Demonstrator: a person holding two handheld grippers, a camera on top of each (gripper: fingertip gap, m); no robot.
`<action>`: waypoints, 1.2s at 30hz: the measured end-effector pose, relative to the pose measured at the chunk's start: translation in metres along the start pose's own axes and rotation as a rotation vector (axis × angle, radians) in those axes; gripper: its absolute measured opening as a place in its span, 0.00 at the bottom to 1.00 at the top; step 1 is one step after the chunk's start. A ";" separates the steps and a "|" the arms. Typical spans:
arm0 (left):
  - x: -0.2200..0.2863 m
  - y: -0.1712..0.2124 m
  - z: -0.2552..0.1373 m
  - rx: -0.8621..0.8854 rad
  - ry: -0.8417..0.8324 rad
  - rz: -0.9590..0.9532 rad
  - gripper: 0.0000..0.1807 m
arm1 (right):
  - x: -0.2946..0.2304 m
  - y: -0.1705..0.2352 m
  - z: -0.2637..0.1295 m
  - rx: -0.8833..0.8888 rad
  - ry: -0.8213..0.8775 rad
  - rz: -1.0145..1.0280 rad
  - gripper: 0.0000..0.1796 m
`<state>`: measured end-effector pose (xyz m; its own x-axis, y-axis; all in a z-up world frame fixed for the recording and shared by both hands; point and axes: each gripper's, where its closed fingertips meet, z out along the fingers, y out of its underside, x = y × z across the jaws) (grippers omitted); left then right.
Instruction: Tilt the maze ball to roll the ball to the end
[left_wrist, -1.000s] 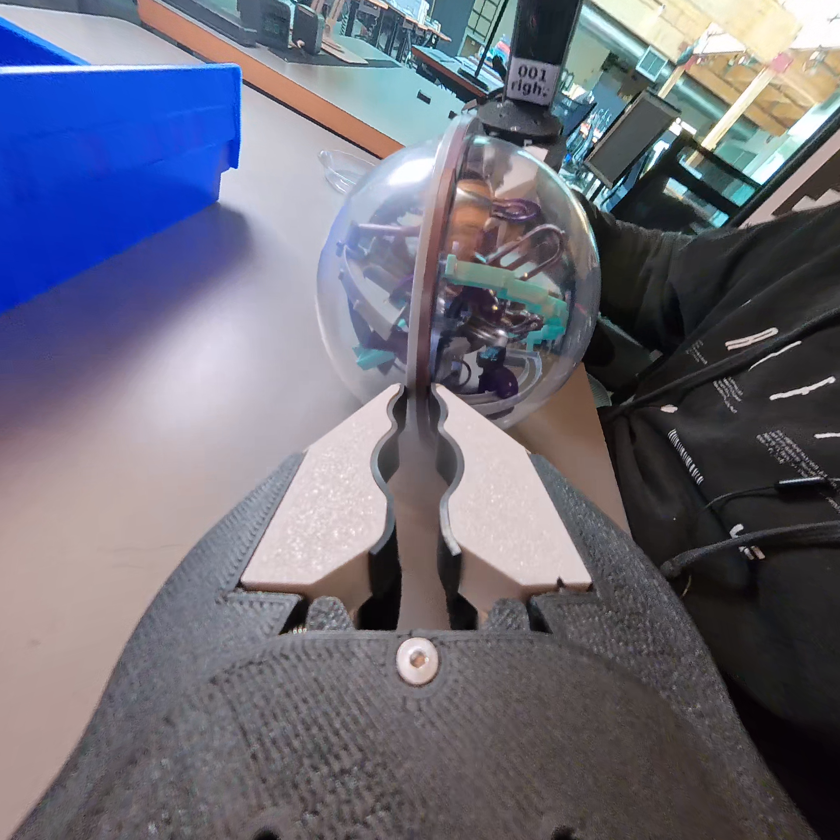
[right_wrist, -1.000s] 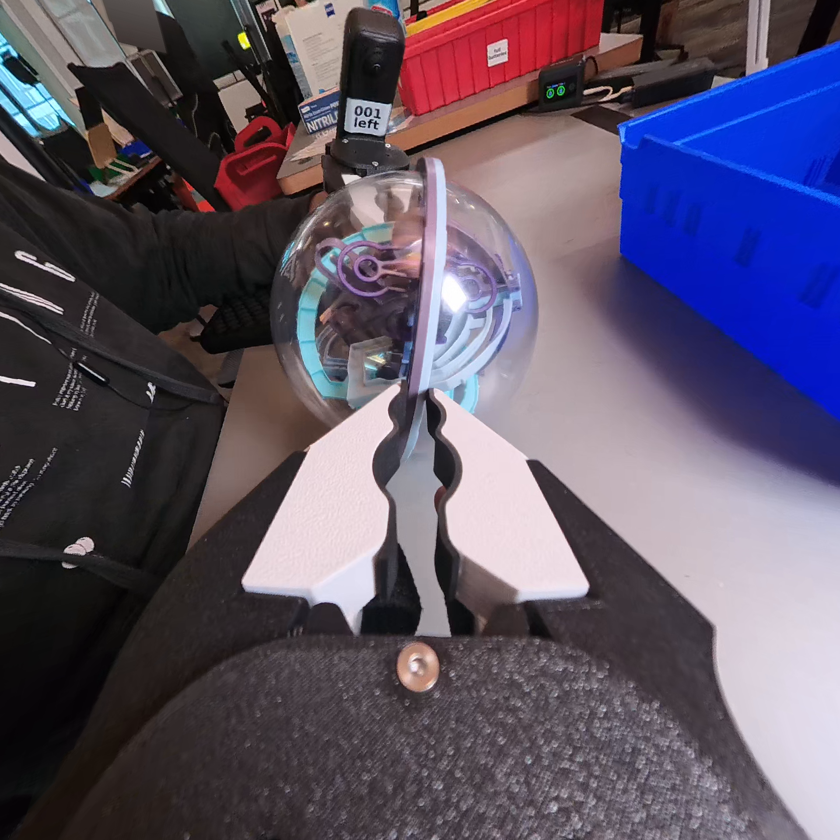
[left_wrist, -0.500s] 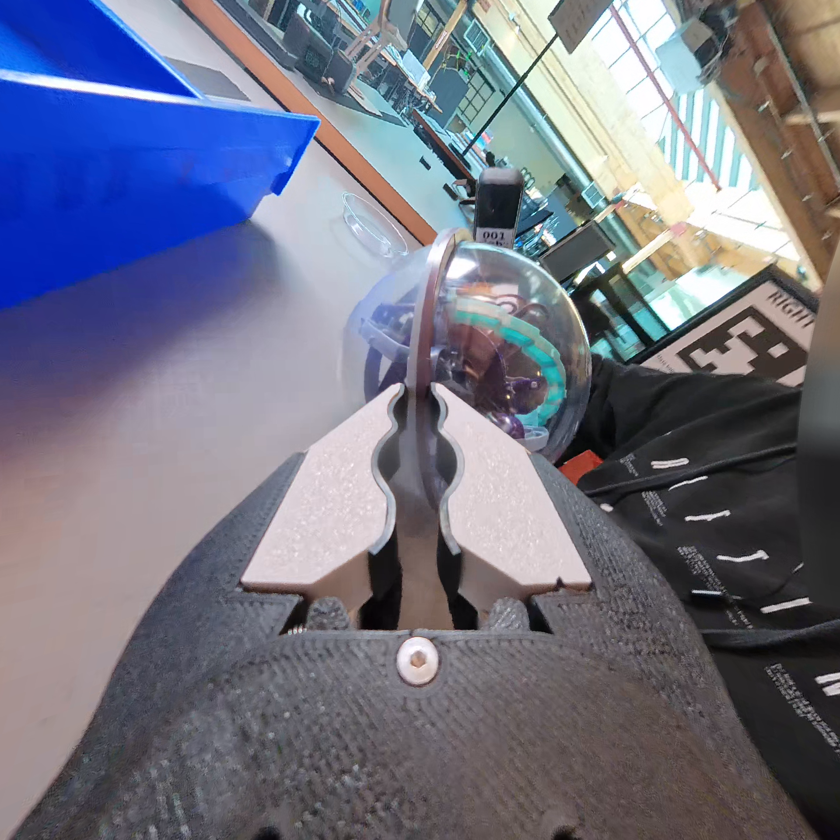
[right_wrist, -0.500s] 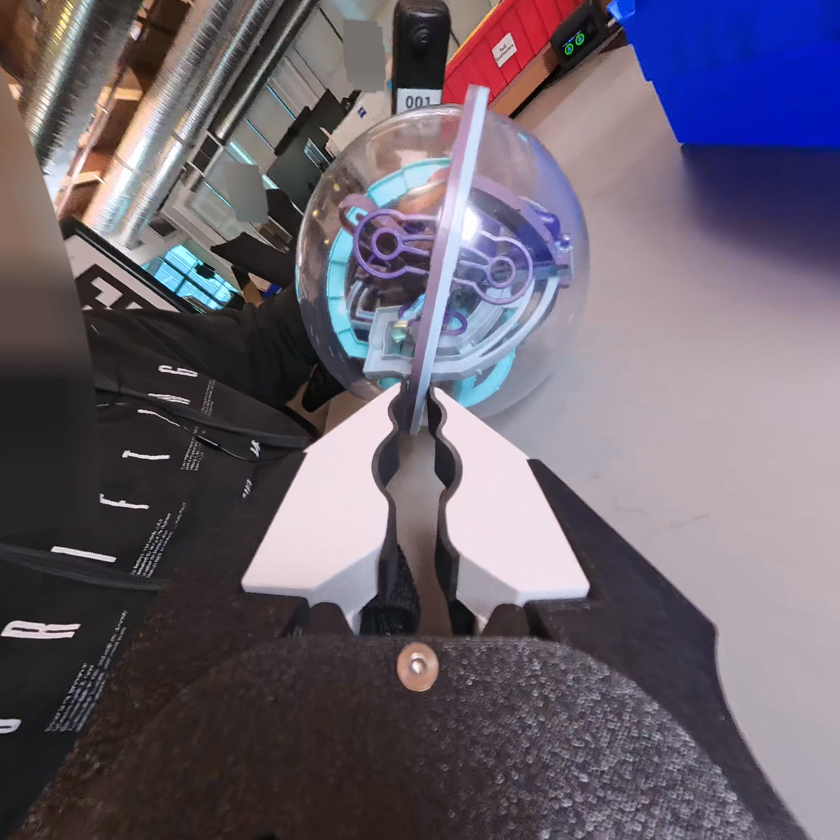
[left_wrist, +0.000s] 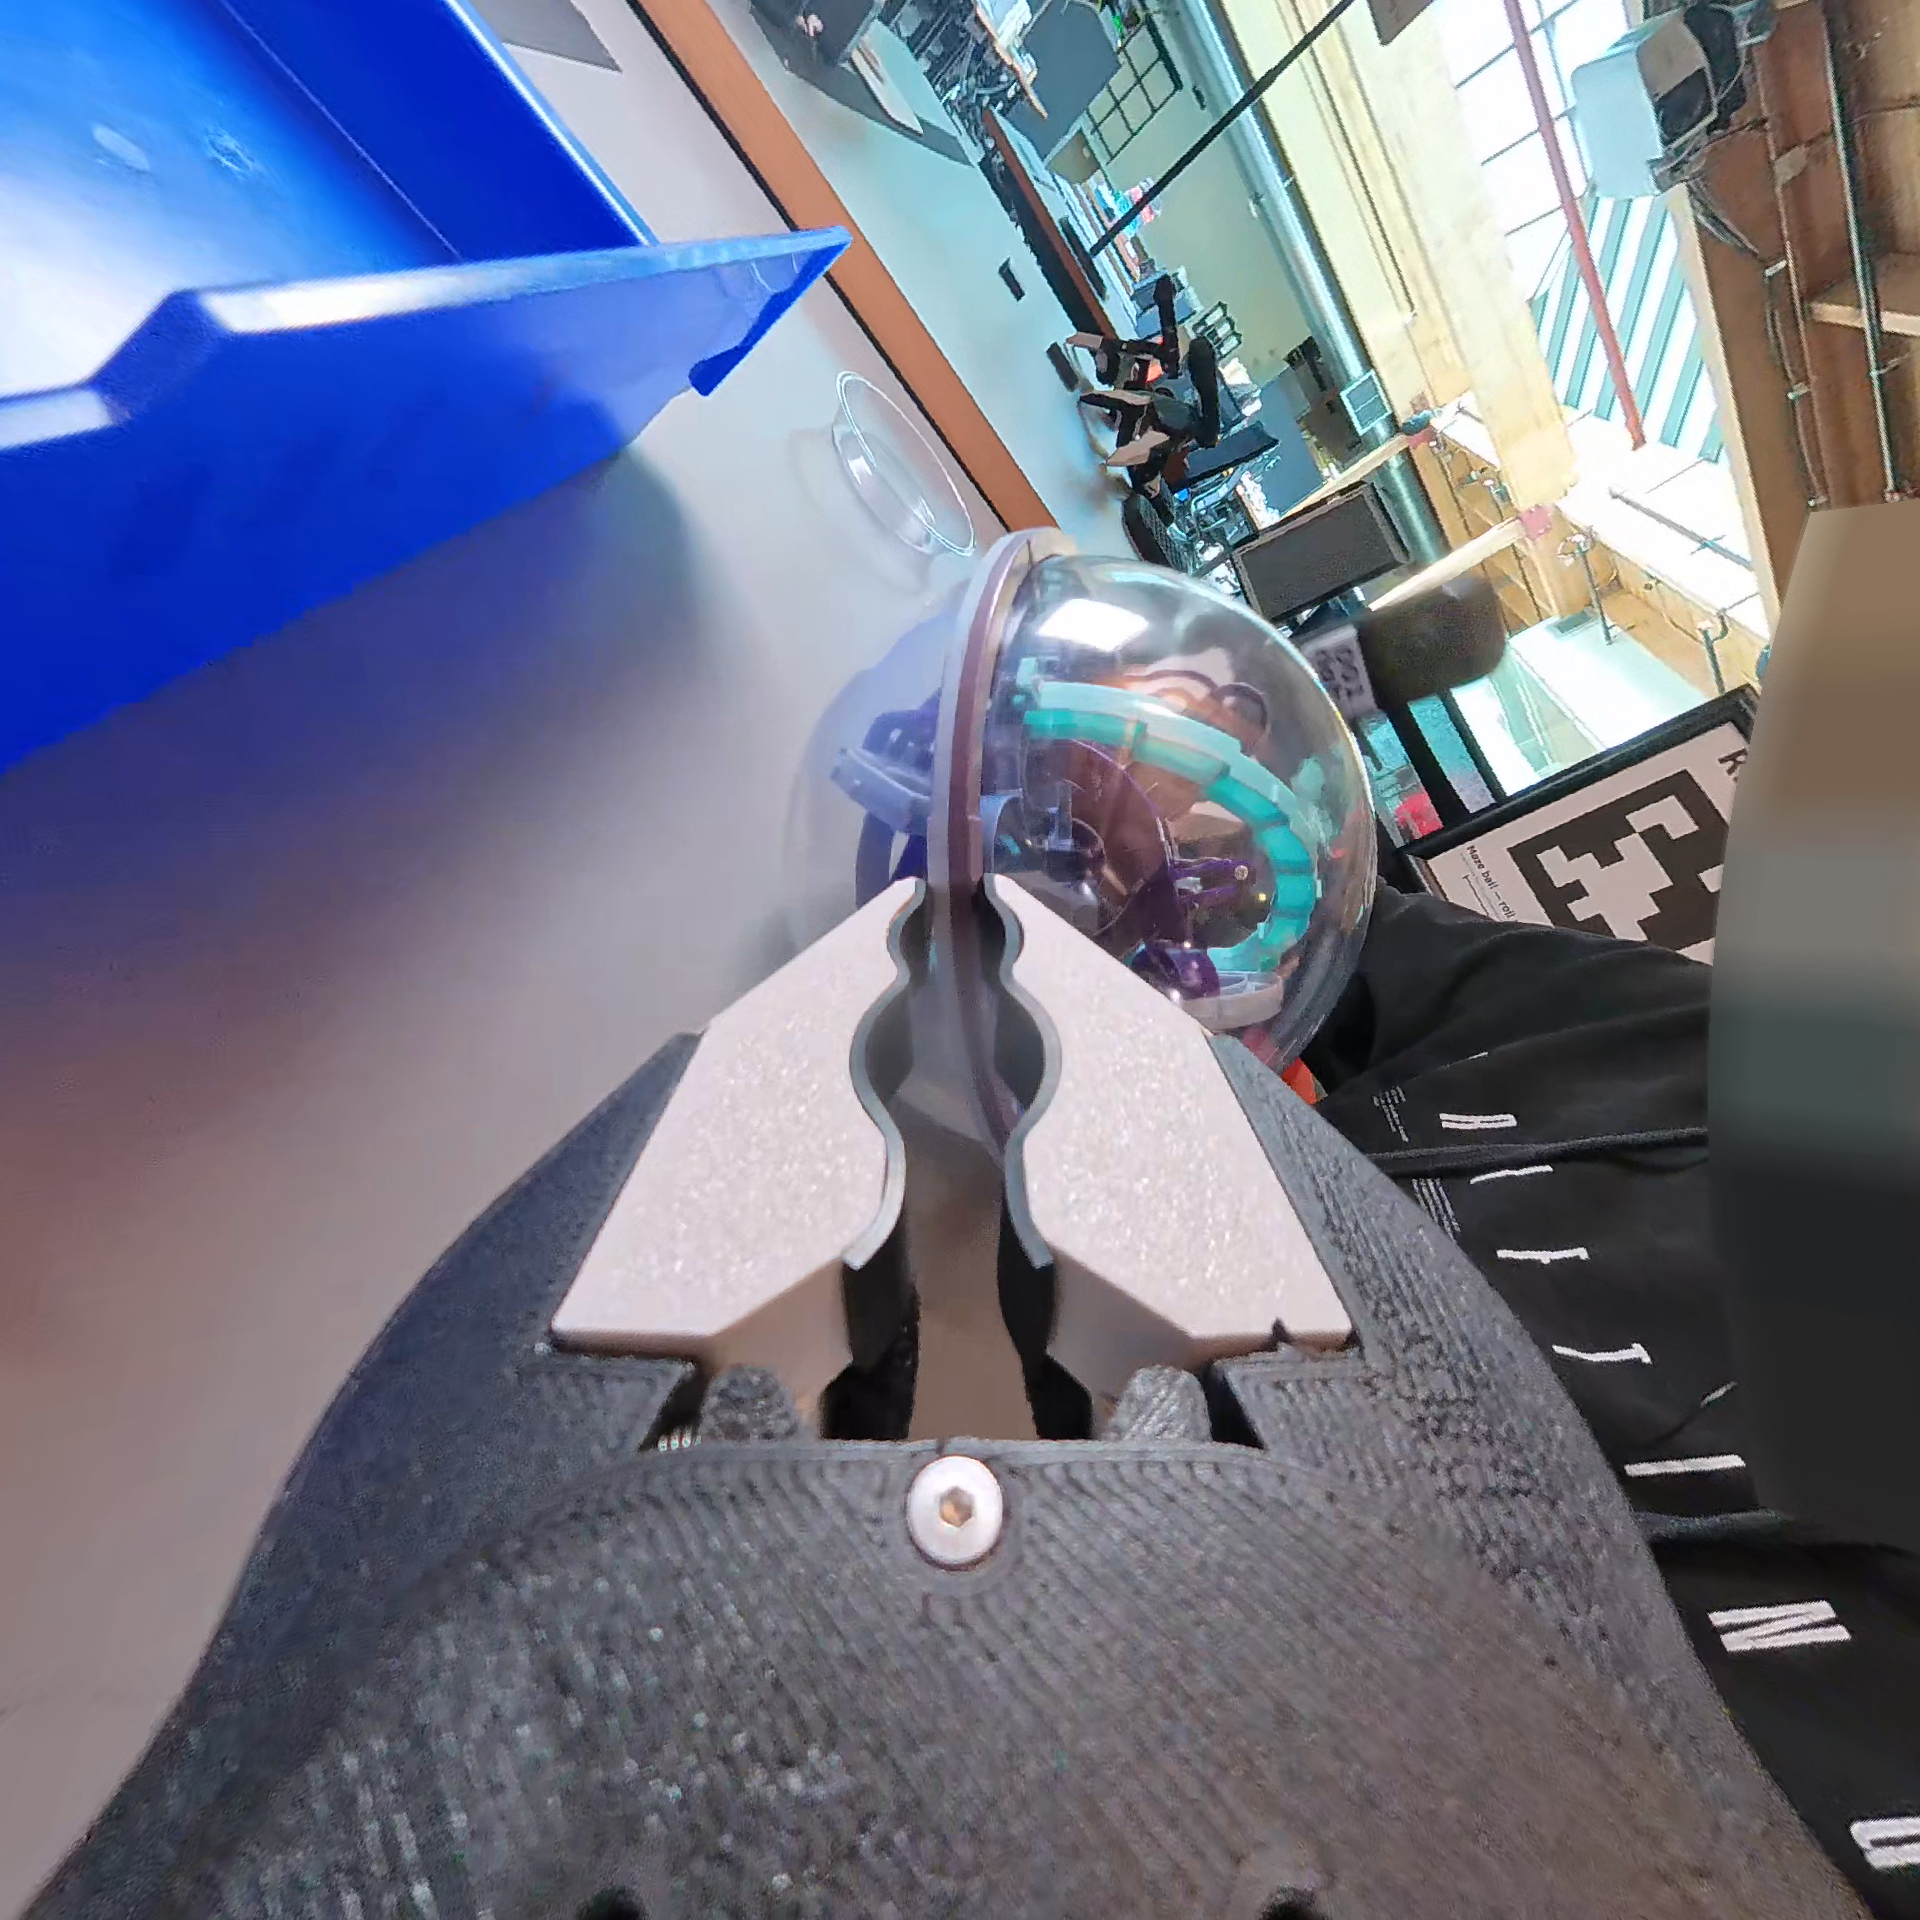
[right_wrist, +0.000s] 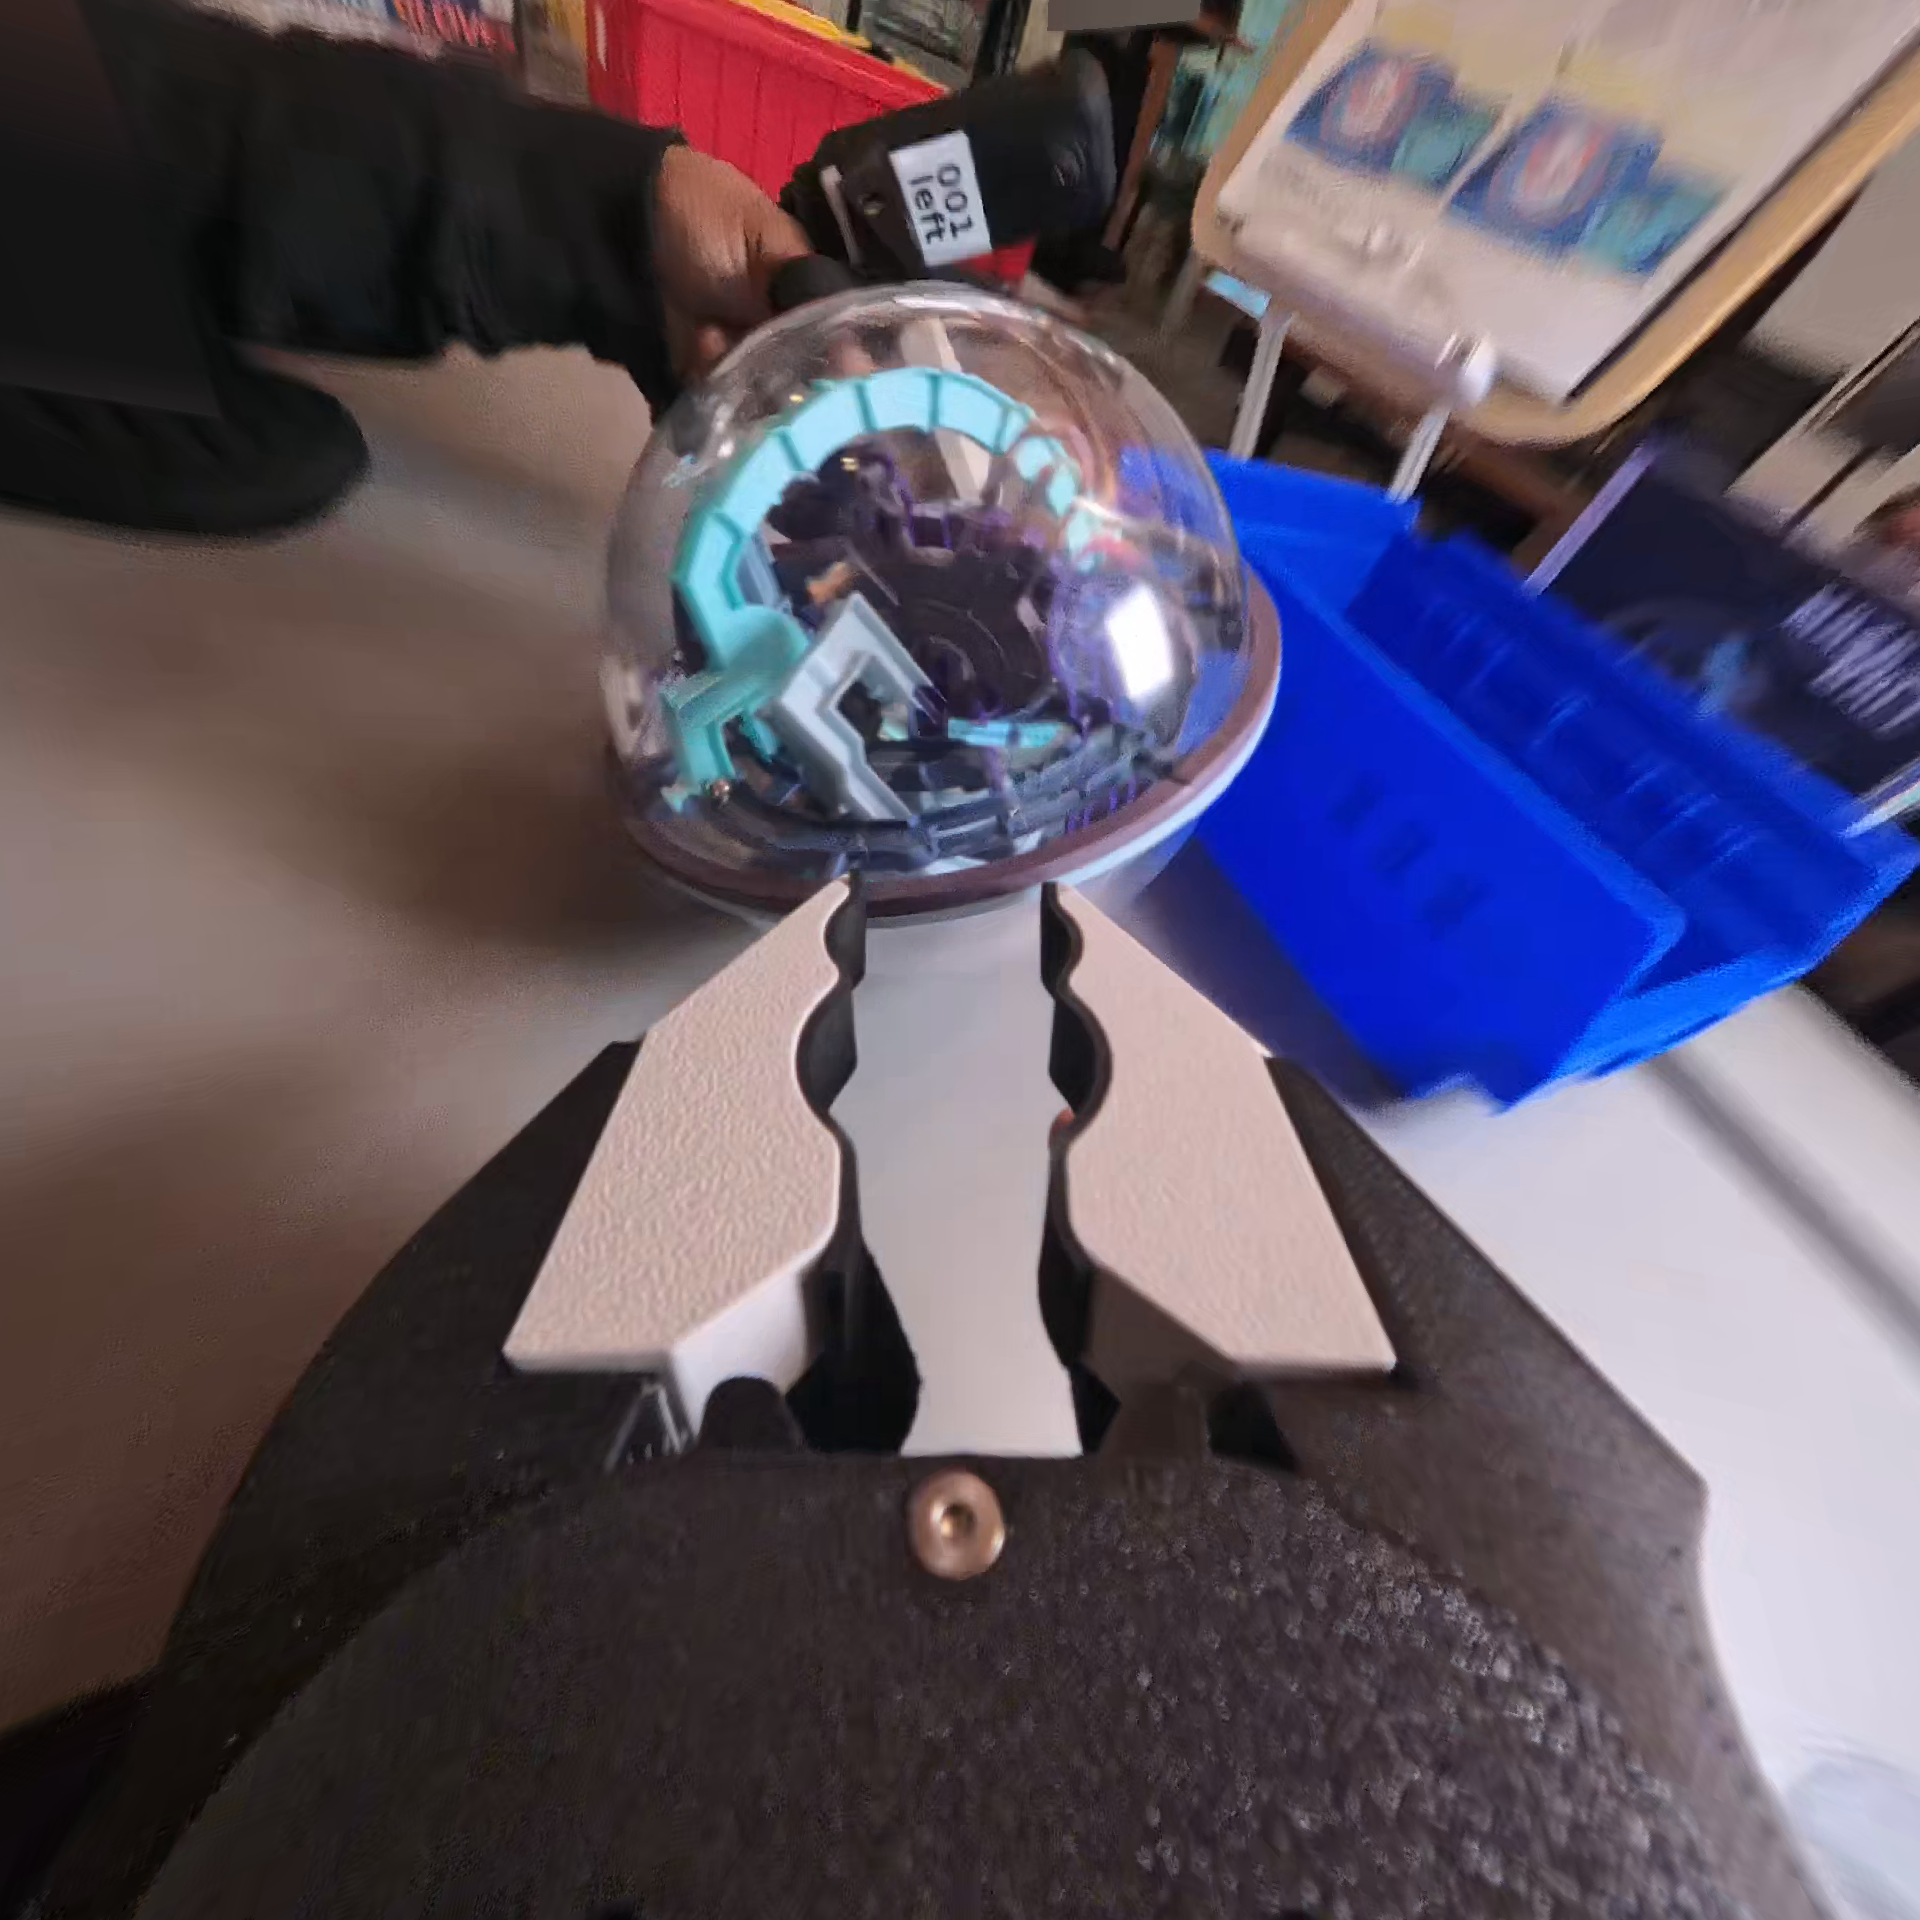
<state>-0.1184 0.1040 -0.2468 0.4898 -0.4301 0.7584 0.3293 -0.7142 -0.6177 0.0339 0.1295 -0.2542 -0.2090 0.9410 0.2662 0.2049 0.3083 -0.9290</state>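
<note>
The maze ball (left_wrist: 1132, 790) is a clear sphere with teal, purple and grey tracks inside and a dark rim around its middle. My left gripper (left_wrist: 956, 920) is shut on that rim and holds the ball over the grey table (left_wrist: 436, 935). In the right wrist view the ball (right_wrist: 925, 623) is turned so its rim (right_wrist: 1174, 831) lies level. My right gripper (right_wrist: 951, 909) is open, its fingertips just short of the rim and not gripping it. The left gripper's body (right_wrist: 935, 197) and a hand show behind the ball. I cannot pick out the small inner ball.
A blue bin (left_wrist: 312, 416) stands on the table to the left, and in the right wrist view (right_wrist: 1475, 831) it is to the right of the ball. A clear bowl (left_wrist: 894, 478) lies behind the ball. A person's black sleeve (right_wrist: 312, 208) and top (left_wrist: 1558, 1143) are close.
My right gripper has opened and let go of the rim. The ball has turned with my left gripper, which still grips it, so the rim now lies level in the right wrist view.
</note>
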 end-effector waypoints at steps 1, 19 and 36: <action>-0.002 -0.001 0.001 -0.004 -0.004 -0.006 0.04 | 0.001 -0.002 -0.003 0.005 0.049 -0.131 0.18; -0.013 -0.017 0.006 0.076 0.054 -0.086 0.04 | 0.019 0.016 0.012 -0.159 0.458 -1.163 0.05; 0.064 -0.009 0.033 0.066 -0.133 0.669 0.75 | -0.004 0.008 0.014 -0.117 0.442 -1.177 0.03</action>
<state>-0.0634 0.1013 -0.1995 0.6984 -0.6928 0.1798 -0.0325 -0.2817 -0.9589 0.0225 0.1261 -0.2661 0.0104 0.0480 0.9988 0.2002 0.9785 -0.0491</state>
